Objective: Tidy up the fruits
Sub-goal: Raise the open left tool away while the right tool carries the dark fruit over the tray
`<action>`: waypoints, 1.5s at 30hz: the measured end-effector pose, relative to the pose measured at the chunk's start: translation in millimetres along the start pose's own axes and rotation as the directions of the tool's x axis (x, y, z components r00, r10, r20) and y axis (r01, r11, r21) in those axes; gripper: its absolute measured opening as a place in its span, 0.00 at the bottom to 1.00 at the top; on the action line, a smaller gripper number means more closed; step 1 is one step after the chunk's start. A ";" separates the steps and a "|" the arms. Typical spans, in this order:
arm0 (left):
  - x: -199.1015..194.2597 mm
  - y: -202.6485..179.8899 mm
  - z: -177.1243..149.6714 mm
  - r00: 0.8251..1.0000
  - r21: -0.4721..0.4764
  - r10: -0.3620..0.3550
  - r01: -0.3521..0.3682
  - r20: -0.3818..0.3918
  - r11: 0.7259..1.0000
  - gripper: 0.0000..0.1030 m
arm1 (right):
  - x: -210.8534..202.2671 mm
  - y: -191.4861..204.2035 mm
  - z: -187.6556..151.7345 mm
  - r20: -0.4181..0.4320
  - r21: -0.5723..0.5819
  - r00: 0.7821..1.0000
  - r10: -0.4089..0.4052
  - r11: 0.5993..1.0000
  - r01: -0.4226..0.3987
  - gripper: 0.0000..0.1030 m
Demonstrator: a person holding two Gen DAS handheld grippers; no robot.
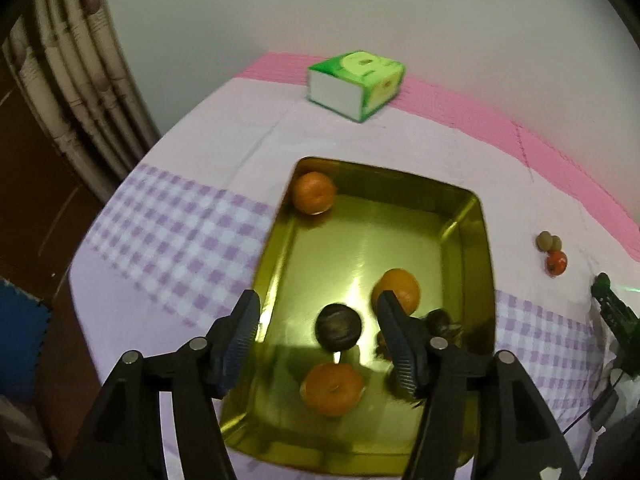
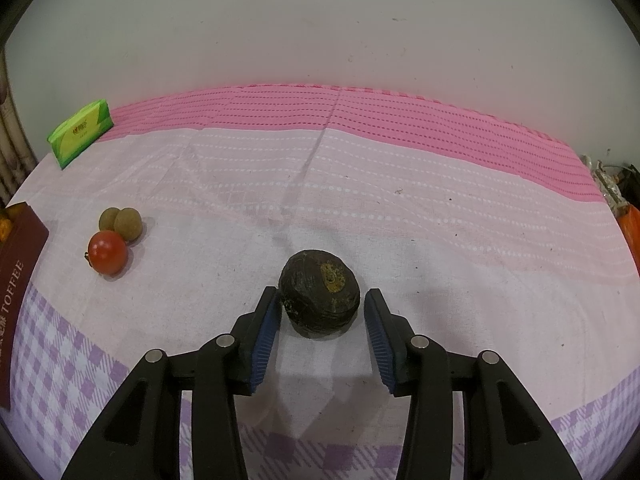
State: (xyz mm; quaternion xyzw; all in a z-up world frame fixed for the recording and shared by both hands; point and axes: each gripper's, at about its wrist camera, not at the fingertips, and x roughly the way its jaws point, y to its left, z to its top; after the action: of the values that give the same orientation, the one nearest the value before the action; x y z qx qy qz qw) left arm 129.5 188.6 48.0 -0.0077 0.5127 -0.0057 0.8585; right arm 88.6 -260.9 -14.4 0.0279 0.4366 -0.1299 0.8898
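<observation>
In the right wrist view, the right hand-held gripper (image 2: pixel 320 330) is standing apart around the dark, wrinkled round fruit (image 2: pixel 319 293) lying on the checked tabletop (image 2: pixel 440 240) at lower centre, the left pad seemingly touching; the left hand-held gripper (image 1: pixel 318 330) is hanging apart over the gold metal tray (image 1: pixel 476 256).

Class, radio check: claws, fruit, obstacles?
Left claw open above gold metal tray. Right claw open, straddling dark round fruit. Nothing in the way.

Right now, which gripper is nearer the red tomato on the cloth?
Right. The red tomato lies a little ahead and left of the right gripper, which straddles a dark fruit. The left gripper hangs over the gold tray, farther off.
</observation>
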 end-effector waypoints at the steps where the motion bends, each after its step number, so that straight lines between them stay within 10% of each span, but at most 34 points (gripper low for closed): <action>1: -1.1 4.1 -2.4 1.000 -0.010 -0.003 0.003 -0.002 1.000 0.56 | 0.2 -0.1 0.3 -0.001 0.006 1.000 0.001 1.000 -0.001 0.49; 31: 4.1 47.2 -26.8 0.997 -0.121 0.075 -0.078 -0.029 0.990 0.59 | -8.1 14.2 7.4 -0.023 0.004 1.000 -0.018 1.000 0.018 0.35; 45: 3.2 55.7 -26.9 0.996 -0.153 0.085 -0.088 -0.029 0.984 0.60 | -69.7 110.7 29.1 0.050 -0.122 0.974 0.223 0.969 -0.215 0.35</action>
State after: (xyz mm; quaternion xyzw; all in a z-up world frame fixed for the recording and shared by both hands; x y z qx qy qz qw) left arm 107.4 244.0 31.3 -0.0518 0.5212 0.0711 0.8489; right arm 98.5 -144.5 51.1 0.0202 0.4092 -0.0060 0.9122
